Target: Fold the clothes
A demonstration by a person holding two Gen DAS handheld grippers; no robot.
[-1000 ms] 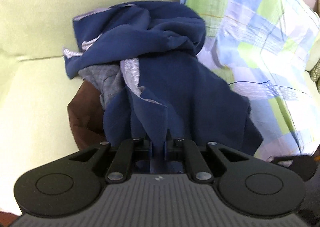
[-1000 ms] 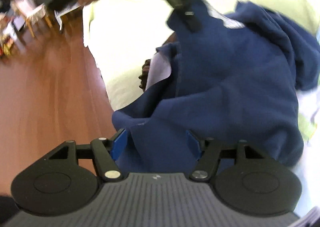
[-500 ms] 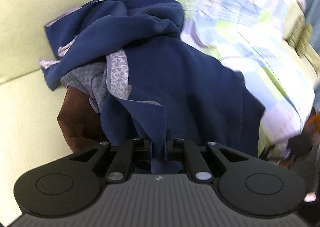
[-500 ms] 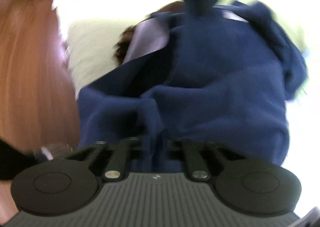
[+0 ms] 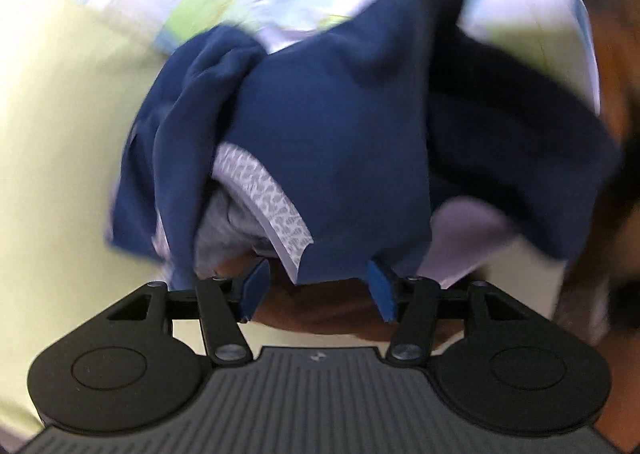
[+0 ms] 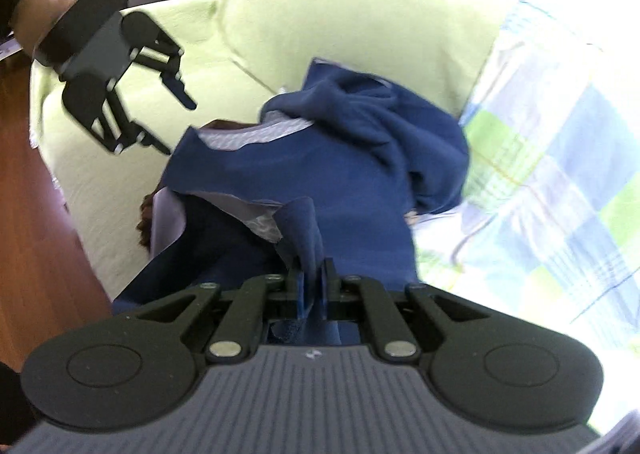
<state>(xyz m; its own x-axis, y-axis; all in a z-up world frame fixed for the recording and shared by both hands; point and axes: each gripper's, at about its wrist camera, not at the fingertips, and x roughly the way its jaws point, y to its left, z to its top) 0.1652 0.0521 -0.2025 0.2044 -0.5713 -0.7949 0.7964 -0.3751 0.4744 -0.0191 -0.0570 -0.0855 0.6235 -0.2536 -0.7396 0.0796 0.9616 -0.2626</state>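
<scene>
Pale green sofa [image 6: 360, 6] lies beyond both claws. Right gripper [image 6: 311, 286] pinches the navy garment [image 6: 340, 174]; left gripper [image 6: 176, 122] gapes empty just beside its far-left edge.

A navy blue garment [image 6: 320, 170] with a pale grey patterned lining [image 5: 272, 206] is lying crumpled in a loose heap on a light green sofa [image 6: 344, 2], its far side bunching up against a blue, green and white checked cushion [image 6: 560, 158]. One near fold is rising in a narrow peak, pinched in the right tool [image 6: 312, 286]. A dark brown cloth [image 6: 146, 218] is peeking out from under its left edge.
</scene>
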